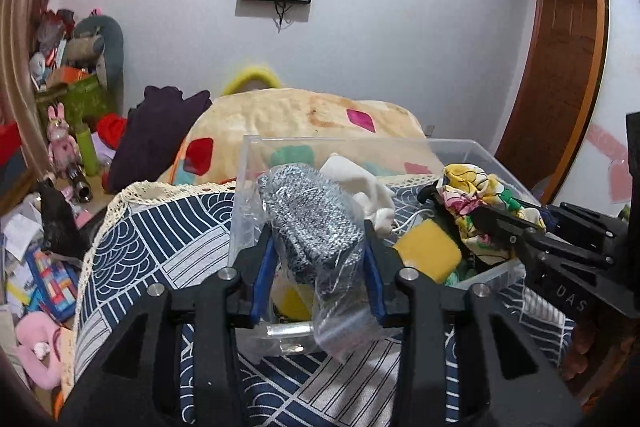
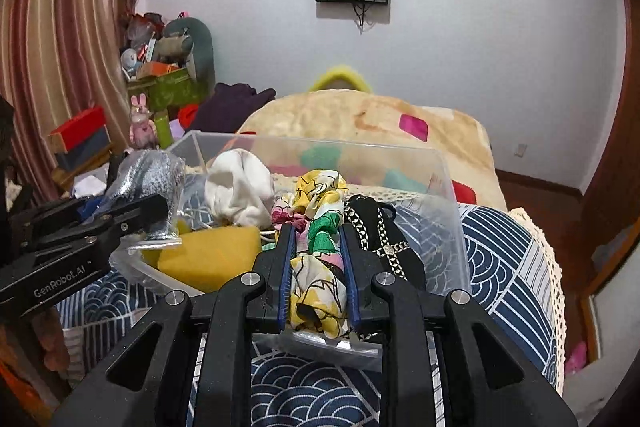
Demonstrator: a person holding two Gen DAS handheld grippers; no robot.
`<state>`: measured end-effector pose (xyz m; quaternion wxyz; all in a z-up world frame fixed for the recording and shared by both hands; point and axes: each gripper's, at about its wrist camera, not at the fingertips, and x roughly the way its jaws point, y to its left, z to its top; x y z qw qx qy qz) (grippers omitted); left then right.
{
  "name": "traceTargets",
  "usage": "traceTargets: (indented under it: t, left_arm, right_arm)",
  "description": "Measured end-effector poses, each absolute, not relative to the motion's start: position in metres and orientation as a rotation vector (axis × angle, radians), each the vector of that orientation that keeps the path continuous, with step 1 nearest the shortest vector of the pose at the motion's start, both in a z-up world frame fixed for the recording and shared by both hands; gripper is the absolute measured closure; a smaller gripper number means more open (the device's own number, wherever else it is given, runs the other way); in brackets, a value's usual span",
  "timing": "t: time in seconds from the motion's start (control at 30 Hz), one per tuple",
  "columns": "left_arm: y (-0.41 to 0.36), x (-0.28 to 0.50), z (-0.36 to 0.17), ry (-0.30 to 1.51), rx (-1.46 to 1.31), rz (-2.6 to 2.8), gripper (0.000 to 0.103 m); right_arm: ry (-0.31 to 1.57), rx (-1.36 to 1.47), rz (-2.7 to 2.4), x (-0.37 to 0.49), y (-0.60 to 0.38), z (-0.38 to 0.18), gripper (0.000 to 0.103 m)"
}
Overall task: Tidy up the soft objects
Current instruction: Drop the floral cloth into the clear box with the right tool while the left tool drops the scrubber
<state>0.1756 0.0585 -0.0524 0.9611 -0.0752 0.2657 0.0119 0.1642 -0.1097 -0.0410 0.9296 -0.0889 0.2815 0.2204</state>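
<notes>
we are working with both tools at once over a clear plastic bin [image 2: 448,211] that is sitting on a navy wave-patterned cloth with a lace edge [image 1: 160,223], draped over what seems to be a bed. our left tool [image 1: 318,247] is pinching a grey knitted item sealed in a clear plastic bag [image 1: 312,223], its blue-padded fingers [image 1: 262,279] pressing in from both sides; we are holding it above the near left corner of the bin, probably so the slack bag can drop in without snagging the wall. our right tool [image 2: 318,267] is squeezing a floral scarf [image 2: 318,227] between narrowly set fingers, the bunched fabric spilling out past the tips and hanging over the near rim, on the right side of the bin.

inside the bin, yellow sponges [image 2: 212,259] are lying at the near left, a white cloth [image 2: 240,187] is resting behind them, and a black item with a white chain pattern [image 2: 380,239] is sitting just beside the scarf on the right. we judge the sorting to be well along, with these two pieces still in hand. lowering them into the free gaps looks sensible, since the soft things compress and the bin is filling. the bag's slippery film could slide in our grip.
</notes>
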Motion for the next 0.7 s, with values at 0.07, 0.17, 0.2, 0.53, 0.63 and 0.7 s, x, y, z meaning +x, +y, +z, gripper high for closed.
traceTargets:
  t: [0.07,0.17,0.2,0.53,0.63,0.7]
  left_arm:
    - [0.054,0.173,-0.052,0.541,-0.139,0.013,0.049]
    - [0.05,0.166,-0.05,0.523,-0.12,0.027,0.036]
    - [0.05,0.164,-0.049,0.519,-0.116,0.026,0.036]
    - [0.049,0.133,-0.026,0.48,-0.144,-0.029,0.036]
    - [0.044,0.118,-0.013,0.441,-0.126,-0.04,0.036]
    - [0.042,0.108,-0.005,0.419,-0.12,-0.049,0.036]
  right_arm:
    - [0.582,-0.197,0.456,0.164,-0.108,-0.042,0.077]
    - [0.565,-0.204,0.429,0.161,-0.111,-0.043,0.06]
    - [0.56,-0.192,0.429,0.159,-0.114,-0.042,0.053]
    - [0.524,-0.16,0.445,0.142,-0.128,-0.022,0.047]
    - [0.488,-0.145,0.457,0.129,-0.134,-0.009,0.047]
    - [0.464,-0.138,0.462,0.122,-0.135,-0.001,0.047]
